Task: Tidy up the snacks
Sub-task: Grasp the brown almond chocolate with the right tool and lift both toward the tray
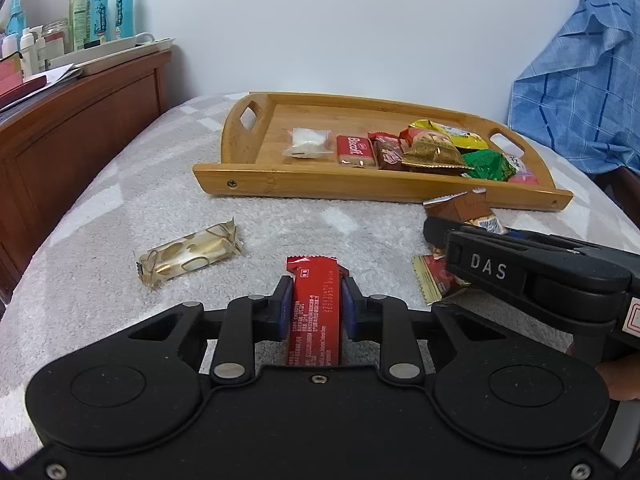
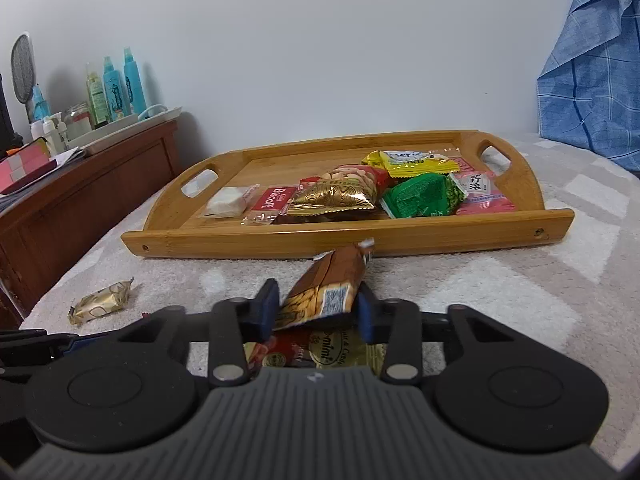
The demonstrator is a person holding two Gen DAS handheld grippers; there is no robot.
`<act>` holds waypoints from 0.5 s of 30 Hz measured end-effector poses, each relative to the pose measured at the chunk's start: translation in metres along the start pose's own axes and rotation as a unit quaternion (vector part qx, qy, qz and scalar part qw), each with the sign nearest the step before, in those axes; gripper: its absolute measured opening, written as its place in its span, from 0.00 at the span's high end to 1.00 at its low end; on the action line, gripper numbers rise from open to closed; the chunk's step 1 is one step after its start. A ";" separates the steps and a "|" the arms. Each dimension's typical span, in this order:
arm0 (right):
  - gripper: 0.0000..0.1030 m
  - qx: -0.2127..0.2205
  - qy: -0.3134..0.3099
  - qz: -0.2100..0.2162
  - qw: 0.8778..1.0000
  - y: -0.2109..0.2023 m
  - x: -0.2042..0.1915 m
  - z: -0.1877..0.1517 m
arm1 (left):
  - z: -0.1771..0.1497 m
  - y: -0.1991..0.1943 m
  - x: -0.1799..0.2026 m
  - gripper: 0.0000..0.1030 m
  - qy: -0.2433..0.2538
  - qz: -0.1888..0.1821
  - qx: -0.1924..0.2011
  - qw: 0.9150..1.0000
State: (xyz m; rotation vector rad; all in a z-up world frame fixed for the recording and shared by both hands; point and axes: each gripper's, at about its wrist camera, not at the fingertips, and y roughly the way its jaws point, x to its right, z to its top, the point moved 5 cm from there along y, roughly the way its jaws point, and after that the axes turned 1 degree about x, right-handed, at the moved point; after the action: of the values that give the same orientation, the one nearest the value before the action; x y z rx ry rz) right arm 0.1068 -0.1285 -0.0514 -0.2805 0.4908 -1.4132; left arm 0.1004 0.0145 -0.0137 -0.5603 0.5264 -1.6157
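Observation:
My left gripper (image 1: 316, 300) is shut on a long red snack bar (image 1: 315, 304), held over the grey blanket in front of the wooden tray (image 1: 256, 186). My right gripper (image 2: 316, 312) is shut on a brown and gold snack packet (image 2: 324, 292), just in front of the tray's (image 2: 248, 244) near wall. The right gripper also shows in the left wrist view (image 1: 436, 232) at the right, with the brown packet (image 1: 460, 208). A red and gold candy packet (image 2: 320, 354) lies under the right gripper. The tray holds several wrapped snacks, among them a Biscoff pack (image 1: 355, 151).
A gold and clear wrapped snack (image 1: 190, 252) lies loose on the blanket at the left, also in the right wrist view (image 2: 102, 302). A wooden dresser (image 1: 80, 136) with bottles stands at the left. A blue checked cloth (image 1: 580, 80) hangs at the right.

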 end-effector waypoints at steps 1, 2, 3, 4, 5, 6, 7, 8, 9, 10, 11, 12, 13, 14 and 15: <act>0.71 0.000 0.003 0.002 1.000 0.000 0.000 0.000 | 0.001 0.000 0.000 0.77 0.000 0.001 0.001 1.000; 0.75 0.000 0.007 0.006 1.000 -0.001 0.001 0.001 | 0.001 -0.001 -0.001 0.77 -0.001 0.000 0.000 1.000; 0.76 -0.001 0.009 0.009 1.000 -0.002 0.001 0.001 | 0.002 -0.001 -0.001 0.77 -0.003 -0.001 0.000 1.000; 0.77 0.000 0.011 0.011 1.000 -0.003 0.001 0.001 | 0.002 -0.001 -0.002 0.77 -0.006 -0.002 0.000 1.000; 0.79 0.002 0.014 0.013 1.000 -0.004 0.001 0.002 | 0.003 -0.001 -0.003 0.78 -0.009 -0.001 0.000 1.000; 0.80 0.003 0.016 0.014 1.000 -0.006 0.002 0.002 | 0.003 -0.001 -0.004 0.78 -0.010 -0.001 0.000 1.000; 0.79 0.005 0.019 0.014 1.000 -0.007 0.003 0.003 | 0.004 -0.001 -0.005 0.77 -0.011 0.000 0.001 1.000; 0.74 0.006 0.023 0.010 1.000 -0.008 0.005 0.004 | 0.004 -0.001 -0.005 0.77 -0.011 0.001 0.002 1.000; 0.54 0.006 0.028 0.002 1.000 -0.009 0.008 0.004 | 0.004 -0.001 -0.005 0.78 -0.011 0.001 0.002 1.000; 0.48 0.003 0.032 -0.005 0.999 -0.009 0.011 0.004 | 0.005 -0.001 -0.005 0.78 -0.012 0.000 0.002 1.000; 0.36 -0.001 0.035 -0.010 0.999 -0.008 0.014 0.003 | 0.004 -0.002 -0.005 0.78 -0.012 -0.001 0.003 1.000; 0.32 -0.003 0.039 -0.017 0.999 -0.008 0.017 0.003 | 0.004 -0.002 -0.005 0.78 -0.013 -0.002 0.003 1.000; 0.30 0.000 0.040 -0.025 0.999 -0.009 0.020 0.002 | 0.004 -0.002 -0.005 0.78 -0.013 -0.002 0.004 1.000; 0.27 0.001 0.034 -0.035 0.999 -0.011 0.021 0.003 | 0.005 -0.002 -0.004 0.78 -0.013 -0.002 0.005 1.000; 0.21 0.003 0.025 -0.045 0.999 -0.012 0.022 0.003 | 0.005 -0.002 -0.004 0.78 -0.012 -0.002 0.006 1.000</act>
State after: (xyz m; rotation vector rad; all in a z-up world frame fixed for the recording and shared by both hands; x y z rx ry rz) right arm 0.1000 -0.1519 -0.0465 -0.2654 0.5194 -1.5128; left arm 0.1022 0.0183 -0.0085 -0.5720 0.4982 -1.6136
